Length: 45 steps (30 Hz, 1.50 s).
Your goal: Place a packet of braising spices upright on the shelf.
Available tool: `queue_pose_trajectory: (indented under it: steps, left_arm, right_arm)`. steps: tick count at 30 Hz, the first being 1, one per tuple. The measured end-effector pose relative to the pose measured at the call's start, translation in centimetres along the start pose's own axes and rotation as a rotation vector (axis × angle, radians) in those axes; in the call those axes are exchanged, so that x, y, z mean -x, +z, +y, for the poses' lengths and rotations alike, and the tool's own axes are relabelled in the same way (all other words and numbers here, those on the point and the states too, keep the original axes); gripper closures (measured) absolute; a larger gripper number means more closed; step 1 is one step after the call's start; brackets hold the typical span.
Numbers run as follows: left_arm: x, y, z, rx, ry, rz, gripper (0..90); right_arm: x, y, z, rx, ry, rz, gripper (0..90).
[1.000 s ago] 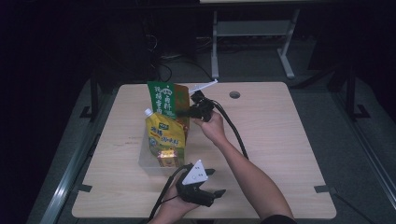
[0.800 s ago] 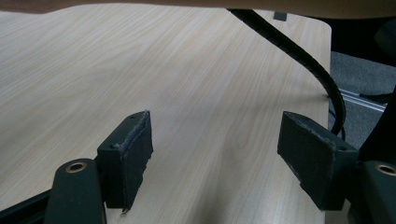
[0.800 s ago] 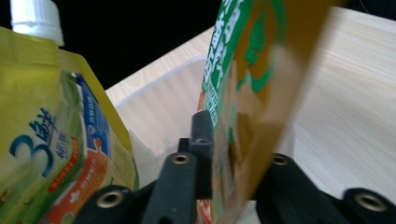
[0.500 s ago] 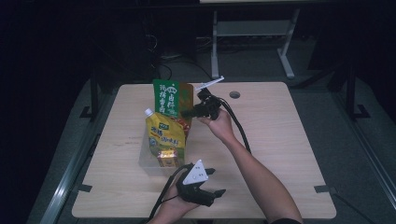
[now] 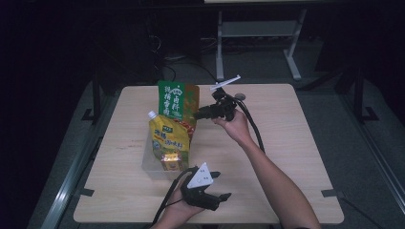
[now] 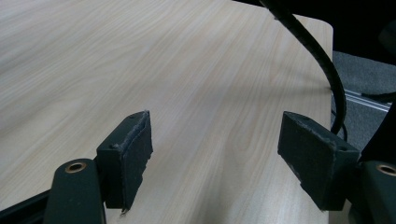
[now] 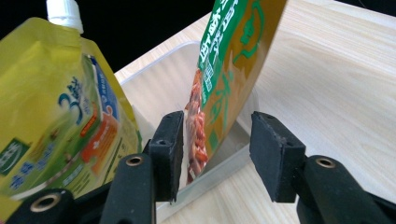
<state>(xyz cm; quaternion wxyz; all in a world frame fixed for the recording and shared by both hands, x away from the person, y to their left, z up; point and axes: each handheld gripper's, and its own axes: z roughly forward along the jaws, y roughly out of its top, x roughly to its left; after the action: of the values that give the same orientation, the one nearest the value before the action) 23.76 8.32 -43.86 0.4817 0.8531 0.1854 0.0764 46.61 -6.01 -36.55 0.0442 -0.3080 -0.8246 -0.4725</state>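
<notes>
A green and orange snack bag (image 5: 177,101) stands upright in a clear plastic bin (image 5: 152,167), behind a yellow spouted pouch (image 5: 168,138) with a white cap. My right gripper (image 5: 198,114) points at the bag's right edge. In the right gripper view the bag (image 7: 229,70) has its edge between the pads of the right gripper (image 7: 217,135). The jaws have just been opening: the left pad is close to the bag and the right pad stands apart from it. The pouch (image 7: 56,102) leans at the left. My left gripper (image 5: 222,185) rests near the table's front edge, and in its own view the left gripper (image 6: 215,154) is open over bare wood.
The bin's near wall (image 7: 219,172) runs just under the right jaws. A black cable (image 6: 327,70) curves over the table's right side. A round grommet (image 5: 240,96) sits near the far edge. A metal stand (image 5: 258,33) is on the floor behind the table.
The right hand has drawn to the right and its jaws have parted from the snack bag, which now stands more upright in the bin. The left gripper has stayed put.
</notes>
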Motion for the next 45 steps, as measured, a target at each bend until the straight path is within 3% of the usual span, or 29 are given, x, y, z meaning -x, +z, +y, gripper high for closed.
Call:
queue_pose_trajectory:
  steps: [28,45]
  left_arm:
    - [-0.1,-0.2,0.0,0.002,-0.009,0.007,25.2]
    - [-0.1,-0.1,0.0,-0.004,-0.009,0.01,25.1]
  right_arm:
    - [0.0,-5.2,-2.3,0.012,0.023,-0.01,45.7]
    - [-0.1,-9.5,-7.8,0.023,0.082,-0.027,43.7]
